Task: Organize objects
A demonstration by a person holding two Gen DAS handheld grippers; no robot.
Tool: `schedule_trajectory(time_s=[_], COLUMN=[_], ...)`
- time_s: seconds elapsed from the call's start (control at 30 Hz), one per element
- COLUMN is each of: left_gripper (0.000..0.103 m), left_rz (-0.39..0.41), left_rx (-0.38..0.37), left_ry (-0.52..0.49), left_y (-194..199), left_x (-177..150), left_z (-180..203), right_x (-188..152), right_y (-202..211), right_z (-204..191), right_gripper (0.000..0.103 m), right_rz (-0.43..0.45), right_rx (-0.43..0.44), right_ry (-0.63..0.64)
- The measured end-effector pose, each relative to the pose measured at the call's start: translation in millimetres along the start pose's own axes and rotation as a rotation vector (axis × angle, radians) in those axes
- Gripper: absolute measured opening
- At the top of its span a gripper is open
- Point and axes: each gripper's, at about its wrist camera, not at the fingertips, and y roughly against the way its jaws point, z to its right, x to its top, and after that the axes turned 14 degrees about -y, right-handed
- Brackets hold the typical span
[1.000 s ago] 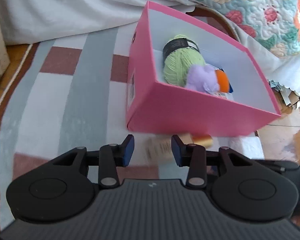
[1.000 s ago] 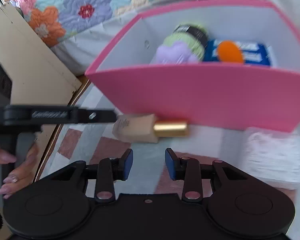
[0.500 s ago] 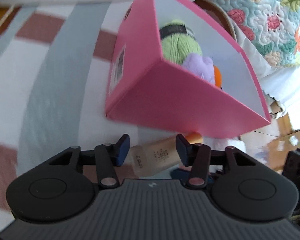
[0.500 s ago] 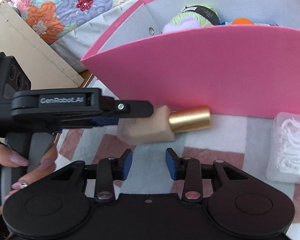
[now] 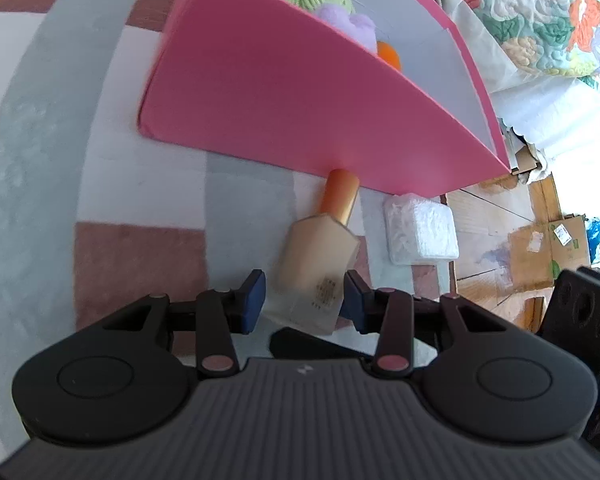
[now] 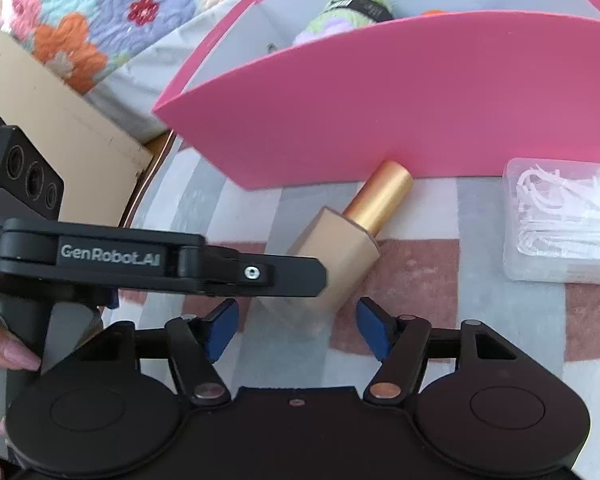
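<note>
With the bottle (image 5: 316, 268) between the left claw (image 5: 303, 301) pads, just closing but not yet clamped, square the grip before lifting toward the box (image 5: 300, 108) at 12 o'clock — right claw (image 6: 296, 330) gapes, just opened, empty.

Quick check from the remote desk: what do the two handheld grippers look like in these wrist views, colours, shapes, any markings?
Both are matte black plastic. The left gripper and the right gripper have two round disc housings, slim linkage arms with copper-coloured pivot pins, and blue pads. The left one's body is grey and ribbed. White "GenRobot.AI" lettering marks its side, above a grey handle.
</note>
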Motion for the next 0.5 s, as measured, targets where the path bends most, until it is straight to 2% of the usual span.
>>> schedule_trajectory(time_s=[0.2, 0.33, 0.43, 0.47, 0.5], left_gripper=[0.041, 0.041, 0.041, 0.040, 0.041], left_rz=[-0.031, -0.035, -0.037, -0.036, -0.037], left_rx=[-0.015, -0.027, -0.026, -0.027, -0.034], left_ry=[-0.047, -0.068, -0.095, -0.099, -0.092], left_y=[-9.7, -14.5, -18.9, -19.9, -23.2], left_x=[4.3, 2.4, 2.2, 2.8, 6.2], left_z=[17.6, 24.8, 30.3, 29.4, 27.5], right_x=[-6.2, -8.9, -9.9, -11.1, -12.9], right_y=[2.7, 5.0, 3.1, 1.0, -1.2], right_z=[-3.3, -5.7, -8.9, -11.5, -14.0], right_gripper=[0.071, 0.072, 0.071, 0.070, 0.065], right_rz=[0.075, 0.100, 0.100, 0.108, 0.113], right_rx=[-0.092, -0.195, -0.238, -0.258, -0.276], right_ry=[0.016, 0.085, 0.115, 0.155, 0.199])
